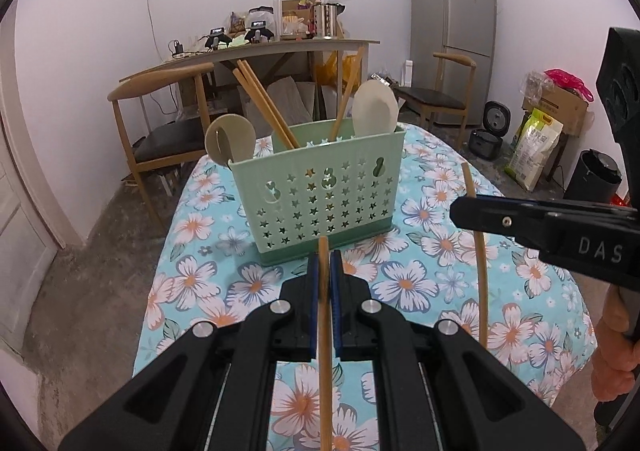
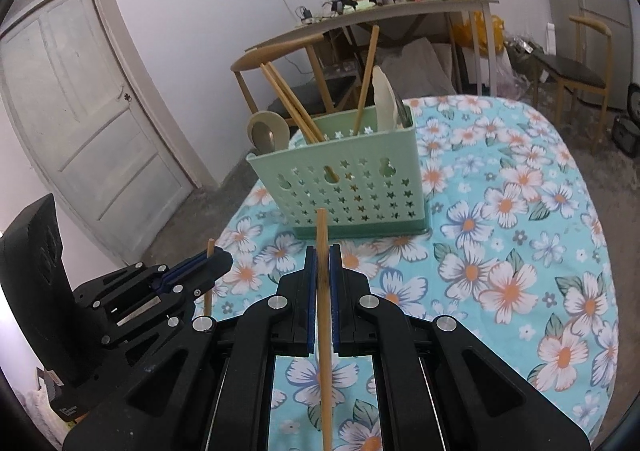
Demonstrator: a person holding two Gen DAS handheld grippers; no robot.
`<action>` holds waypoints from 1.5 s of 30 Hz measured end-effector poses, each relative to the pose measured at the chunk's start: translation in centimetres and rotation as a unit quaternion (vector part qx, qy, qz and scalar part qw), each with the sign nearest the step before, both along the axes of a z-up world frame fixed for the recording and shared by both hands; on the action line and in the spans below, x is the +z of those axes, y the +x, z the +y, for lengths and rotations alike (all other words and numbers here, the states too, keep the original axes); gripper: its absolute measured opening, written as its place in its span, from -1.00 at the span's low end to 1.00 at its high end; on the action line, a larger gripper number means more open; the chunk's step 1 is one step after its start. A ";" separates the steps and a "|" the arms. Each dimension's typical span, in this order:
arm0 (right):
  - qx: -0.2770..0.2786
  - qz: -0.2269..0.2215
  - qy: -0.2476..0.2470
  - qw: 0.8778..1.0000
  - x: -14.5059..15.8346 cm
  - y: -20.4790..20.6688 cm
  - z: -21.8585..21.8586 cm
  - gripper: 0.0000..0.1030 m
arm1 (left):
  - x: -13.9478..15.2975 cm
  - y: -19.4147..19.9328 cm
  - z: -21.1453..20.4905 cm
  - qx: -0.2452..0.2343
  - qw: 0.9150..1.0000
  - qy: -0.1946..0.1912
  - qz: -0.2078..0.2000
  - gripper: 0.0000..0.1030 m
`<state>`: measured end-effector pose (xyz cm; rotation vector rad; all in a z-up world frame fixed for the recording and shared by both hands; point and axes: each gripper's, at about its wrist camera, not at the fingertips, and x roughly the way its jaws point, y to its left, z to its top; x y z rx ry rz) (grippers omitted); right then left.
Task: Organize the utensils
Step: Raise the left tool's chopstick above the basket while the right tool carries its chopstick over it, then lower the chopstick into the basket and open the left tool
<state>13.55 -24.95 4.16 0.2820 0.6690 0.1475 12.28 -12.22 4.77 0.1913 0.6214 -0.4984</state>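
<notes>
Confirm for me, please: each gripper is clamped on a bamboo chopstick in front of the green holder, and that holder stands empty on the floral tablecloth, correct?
Not quite: the green holder is not empty. The left wrist view shows chopsticks and two pale spoons standing in it. The rest holds: the left gripper and right gripper each clamp a chopstick, on the floral tablecloth.

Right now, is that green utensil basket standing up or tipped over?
Upright. The green utensil basket sits flat on its base on the floral tablecloth, with chopsticks and spoons sticking out of its open top.
</notes>
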 end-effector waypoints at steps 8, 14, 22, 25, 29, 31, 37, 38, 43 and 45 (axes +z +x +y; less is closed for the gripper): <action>-0.003 -0.022 -0.007 1.000 1.5 -1.4 0.3 -0.92 | 1.4 -0.9 0.8 -0.002 1.000 -0.009 -0.013 -0.91; -0.009 -0.035 -0.008 0.999 2.4 -2.3 0.1 -0.92 | 3.9 -0.6 2.5 -0.009 0.999 -0.052 -0.009 -0.91; -0.015 -0.043 -0.002 0.999 2.6 -2.9 -0.7 -0.92 | 9.4 1.6 4.9 -0.005 0.992 -0.121 -0.031 -0.91; -0.017 -0.044 0.001 0.999 2.5 -2.7 -1.0 -0.92 | 11.6 2.8 5.1 -0.005 0.988 -0.147 -0.046 -0.91; -0.020 -0.046 0.007 0.999 2.3 -2.6 -1.5 -0.92 | 14.7 4.1 4.6 -0.005 0.982 -0.170 -0.078 -0.91; -0.021 -0.046 0.010 0.999 2.2 -2.5 -1.8 -0.92 | 16.2 4.8 4.1 -0.006 0.979 -0.179 -0.097 -0.91; -0.020 -0.042 0.021 0.999 1.8 -1.7 -2.9 -0.92 | 19.2 7.0 2.1 -0.007 0.970 -0.195 -0.145 -0.91; -0.021 -0.042 0.023 0.999 1.8 -1.7 -3.2 -0.92 | 19.4 7.3 1.8 -0.006 0.969 -0.195 -0.149 -0.91; -0.022 -0.044 0.034 0.998 1.7 -1.1 -4.3 -0.92 | 19.4 9.6 -0.4 0.000 0.967 -0.192 -0.166 -0.91; -0.023 -0.044 0.037 0.998 1.6 -1.0 -4.6 -0.92 | 18.9 10.6 -1.1 0.004 0.968 -0.188 -0.167 -0.91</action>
